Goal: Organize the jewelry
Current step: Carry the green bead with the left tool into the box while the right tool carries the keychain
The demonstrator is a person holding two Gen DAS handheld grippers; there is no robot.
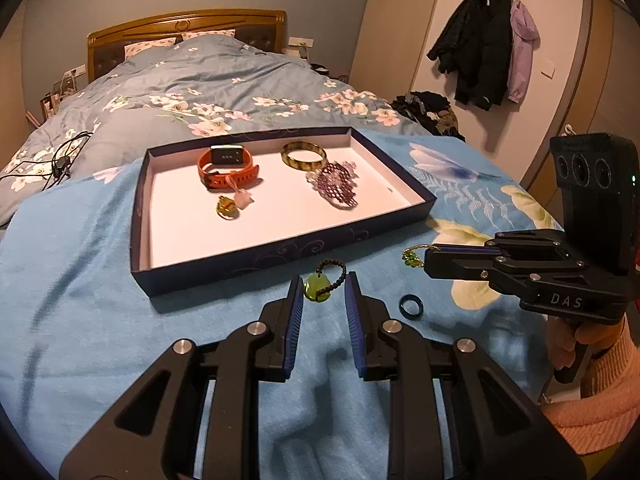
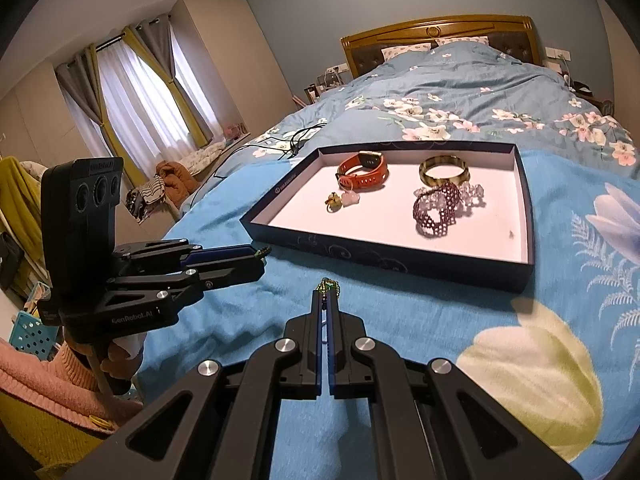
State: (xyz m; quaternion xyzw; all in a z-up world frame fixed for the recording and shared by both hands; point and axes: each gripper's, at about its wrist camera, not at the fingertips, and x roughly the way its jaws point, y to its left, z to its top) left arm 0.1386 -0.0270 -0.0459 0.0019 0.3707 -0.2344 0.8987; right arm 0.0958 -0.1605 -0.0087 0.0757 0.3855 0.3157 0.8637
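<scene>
Fingers of right gripper (image 2: 327,300) pinch gold chain (image 2: 329,285); left gripper (image 1: 320,292) spread.

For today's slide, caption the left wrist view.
Open left gripper frames a green pendant before the jewelry tray.

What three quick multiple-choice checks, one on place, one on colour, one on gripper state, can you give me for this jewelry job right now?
1. Where is the orange watch?
A. inside the tray
B. on the blanket in front of the tray
C. in the left gripper

2. What colour is the loose ring on the blanket?
A. red
B. dark blue
C. white

3. What state is the right gripper in?
A. wide open
B. out of view
C. shut on the gold chain piece

Answers: 1 A, it lies on the tray's white floor; 2 B, it shows dark blue beside the left gripper; 3 C, the chain piece pokes out between its closed fingers.
</scene>
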